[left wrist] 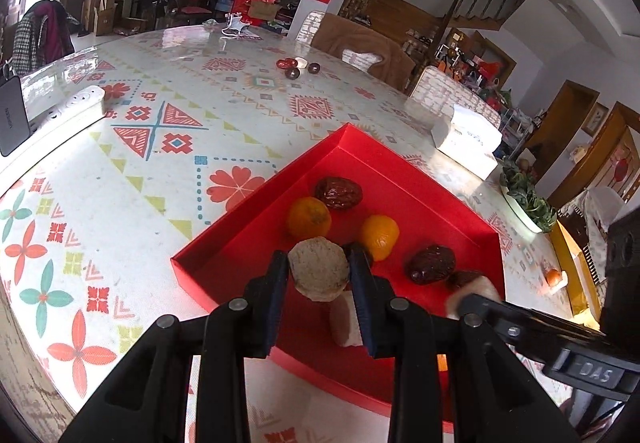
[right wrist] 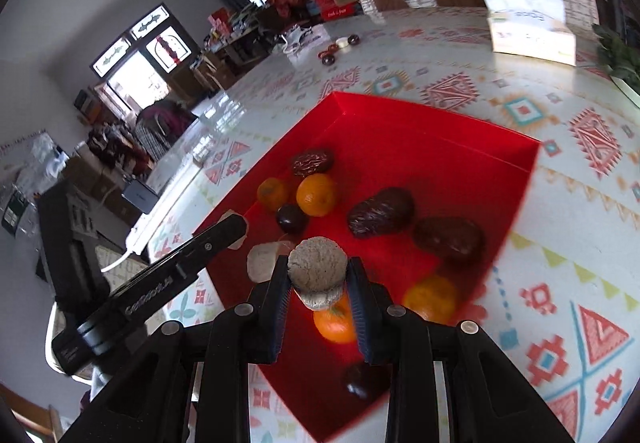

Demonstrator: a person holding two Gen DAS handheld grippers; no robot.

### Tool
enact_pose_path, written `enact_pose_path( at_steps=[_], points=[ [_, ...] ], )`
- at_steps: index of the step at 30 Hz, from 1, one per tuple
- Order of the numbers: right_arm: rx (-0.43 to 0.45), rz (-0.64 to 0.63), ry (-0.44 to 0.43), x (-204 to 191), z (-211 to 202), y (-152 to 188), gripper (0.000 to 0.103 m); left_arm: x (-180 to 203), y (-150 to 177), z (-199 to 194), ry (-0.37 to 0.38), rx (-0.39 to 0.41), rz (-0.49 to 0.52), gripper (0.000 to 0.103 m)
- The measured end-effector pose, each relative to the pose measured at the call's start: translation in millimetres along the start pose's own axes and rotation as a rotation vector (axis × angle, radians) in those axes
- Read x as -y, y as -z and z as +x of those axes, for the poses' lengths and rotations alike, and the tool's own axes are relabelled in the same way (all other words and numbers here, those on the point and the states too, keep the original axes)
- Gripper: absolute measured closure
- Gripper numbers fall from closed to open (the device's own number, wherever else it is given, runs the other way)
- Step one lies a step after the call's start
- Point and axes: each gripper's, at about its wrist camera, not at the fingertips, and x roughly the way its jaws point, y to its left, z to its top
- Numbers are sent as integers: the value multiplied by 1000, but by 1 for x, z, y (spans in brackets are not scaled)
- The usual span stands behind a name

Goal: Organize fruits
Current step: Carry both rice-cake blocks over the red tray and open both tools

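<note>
A red tray lies on the patterned table and holds small oranges, dark red dates and a dark round fruit. My left gripper is shut on a round pale speckled piece above the tray's near side. My right gripper is shut on a like pale speckled piece over the tray. Each gripper shows in the other's view, the right one in the left wrist view and the left one in the right wrist view. A white chunk lies under the left fingers.
Far across the table lie small dark round fruits and a white lid. A white tissue box stands near the far edge. A white power strip lies at the left. A dish of greens sits at the right edge.
</note>
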Motion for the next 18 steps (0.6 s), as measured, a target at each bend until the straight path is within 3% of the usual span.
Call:
enact_pose_path(
  at_steps=[5,13,18],
  points=[
    [-11,-4,29,-4,16,-4,72,-7,-3,-4,29,17,-19,57],
    [24,-9,44,-5,5,-3,67,0,-5,-13,29,34,-1,48],
    [67,18,51,4,-16,3,61,24,0,-18,-3,39,78,41]
  ],
)
